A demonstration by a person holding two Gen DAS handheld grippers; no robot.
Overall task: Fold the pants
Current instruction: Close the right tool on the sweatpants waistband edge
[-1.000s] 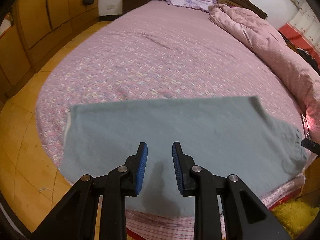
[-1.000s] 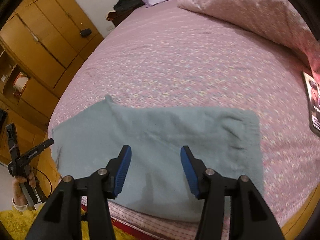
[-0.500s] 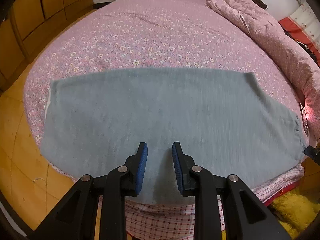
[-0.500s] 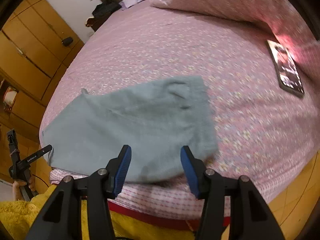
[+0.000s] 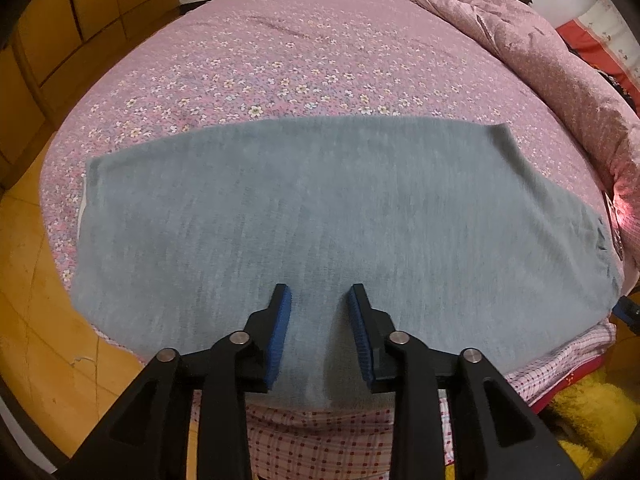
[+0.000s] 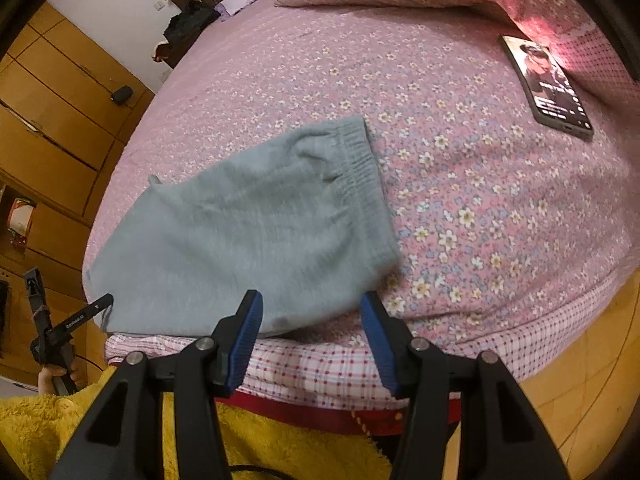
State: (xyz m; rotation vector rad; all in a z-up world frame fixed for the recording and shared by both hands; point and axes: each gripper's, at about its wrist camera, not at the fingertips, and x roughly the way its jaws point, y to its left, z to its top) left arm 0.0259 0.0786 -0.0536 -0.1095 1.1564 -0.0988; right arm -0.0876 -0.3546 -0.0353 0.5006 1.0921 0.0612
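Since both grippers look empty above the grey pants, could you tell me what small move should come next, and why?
Probably lower the right gripper onto the waistband end and close on it. Both it and the left gripper are open and hold nothing, and the pants lie flat, lengthwise along the near edge of the bed, so an end must be gripped before folding it across.

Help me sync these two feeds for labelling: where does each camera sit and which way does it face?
Left wrist: on the left gripper, above the bed's near edge, facing the grey-green knit pants; open jaws show.
Right wrist: on the right gripper, facing the pants' waistband end and a black smartphone; open jaws, yellow fleece sleeve show.
Shared: pants, pink floral bedsheet.
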